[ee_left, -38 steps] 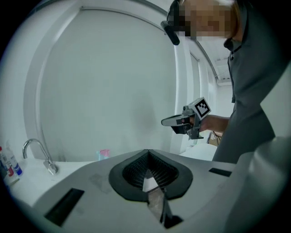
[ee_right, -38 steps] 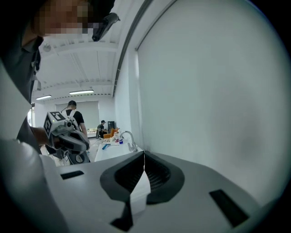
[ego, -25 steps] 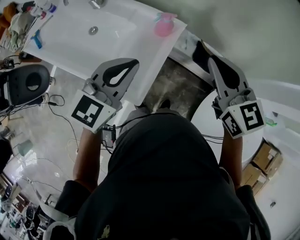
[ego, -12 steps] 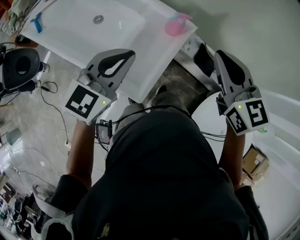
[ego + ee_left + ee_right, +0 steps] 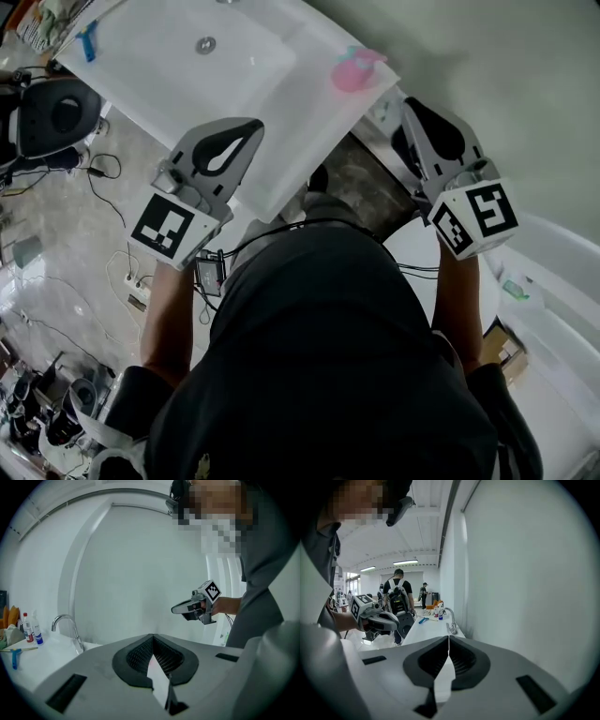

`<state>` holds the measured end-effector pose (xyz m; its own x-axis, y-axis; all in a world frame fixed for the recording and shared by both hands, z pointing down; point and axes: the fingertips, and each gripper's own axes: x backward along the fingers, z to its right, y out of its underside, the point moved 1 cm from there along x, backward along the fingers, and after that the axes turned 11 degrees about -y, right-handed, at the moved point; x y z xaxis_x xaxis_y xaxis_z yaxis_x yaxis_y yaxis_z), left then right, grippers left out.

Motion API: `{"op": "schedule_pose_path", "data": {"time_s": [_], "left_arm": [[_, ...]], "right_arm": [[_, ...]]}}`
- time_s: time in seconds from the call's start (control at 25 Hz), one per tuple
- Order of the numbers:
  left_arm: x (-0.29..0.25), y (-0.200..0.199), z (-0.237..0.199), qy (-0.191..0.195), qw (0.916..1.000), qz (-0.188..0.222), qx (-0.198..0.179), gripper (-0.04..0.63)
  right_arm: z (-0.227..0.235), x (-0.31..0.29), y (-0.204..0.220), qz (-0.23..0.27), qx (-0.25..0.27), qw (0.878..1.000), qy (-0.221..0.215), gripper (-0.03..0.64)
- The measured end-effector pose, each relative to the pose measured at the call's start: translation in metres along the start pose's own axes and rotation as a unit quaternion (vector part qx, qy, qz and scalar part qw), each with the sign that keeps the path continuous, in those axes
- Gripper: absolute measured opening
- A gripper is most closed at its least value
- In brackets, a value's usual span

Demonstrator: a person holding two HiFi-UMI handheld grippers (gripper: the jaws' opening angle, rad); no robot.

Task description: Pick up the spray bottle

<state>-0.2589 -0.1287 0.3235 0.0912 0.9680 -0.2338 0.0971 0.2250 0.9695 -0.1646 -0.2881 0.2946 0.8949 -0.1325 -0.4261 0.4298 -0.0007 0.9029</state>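
The pink spray bottle (image 5: 354, 72) stands at the right end of the white sink counter (image 5: 281, 141) in the head view. It does not show in either gripper view. My left gripper (image 5: 255, 125) hovers over the counter's front edge, left of the bottle, jaws shut and empty. My right gripper (image 5: 410, 105) is just right of the bottle, past the counter's end, also shut and empty. The left gripper view shows its own jaws (image 5: 152, 635) shut, with the right gripper (image 5: 173, 610) beyond them. In the right gripper view its own jaws (image 5: 448, 637) meet too.
A basin with a drain (image 5: 205, 44) fills the counter, with a faucet (image 5: 65, 626) and small bottles (image 5: 29, 627) at its far side. A blue toothbrush (image 5: 87, 39) lies there. On the floor are a black chair (image 5: 56, 117) and cables (image 5: 103, 178). People (image 5: 397, 597) stand far off.
My right gripper has moved in toward the counter's right end and now sits closer to the pink bottle. The left gripper shifted a little. Both jaws stay shut.
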Motion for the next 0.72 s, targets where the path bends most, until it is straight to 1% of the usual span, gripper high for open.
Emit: {"op": "schedule_pose_path", "data": {"time_s": [0.24,0.36,0.52,0.72], "left_arm": [[-0.013,-0.001,-0.003,-0.030,0.9993,-0.019,0.009,0.003],[-0.028,0.005,-0.006,-0.043,0.9986,-0.028,0.014,0.003],[-0.039,0.013,-0.021,-0.059,0.9972,-0.041,0.022,0.003],[-0.051,0.013,-0.014,-0.073,0.9954,-0.053,0.030,0.003]], "right_arm": [[0.029,-0.018,0.011,-0.022,-0.003,0.999,-0.024,0.009],[0.052,-0.033,0.021,-0.035,-0.005,0.999,-0.034,0.009],[0.071,-0.065,0.027,-0.042,0.002,0.998,-0.052,0.011],[0.093,-0.075,0.033,-0.051,0.015,0.996,-0.067,0.012]]}}
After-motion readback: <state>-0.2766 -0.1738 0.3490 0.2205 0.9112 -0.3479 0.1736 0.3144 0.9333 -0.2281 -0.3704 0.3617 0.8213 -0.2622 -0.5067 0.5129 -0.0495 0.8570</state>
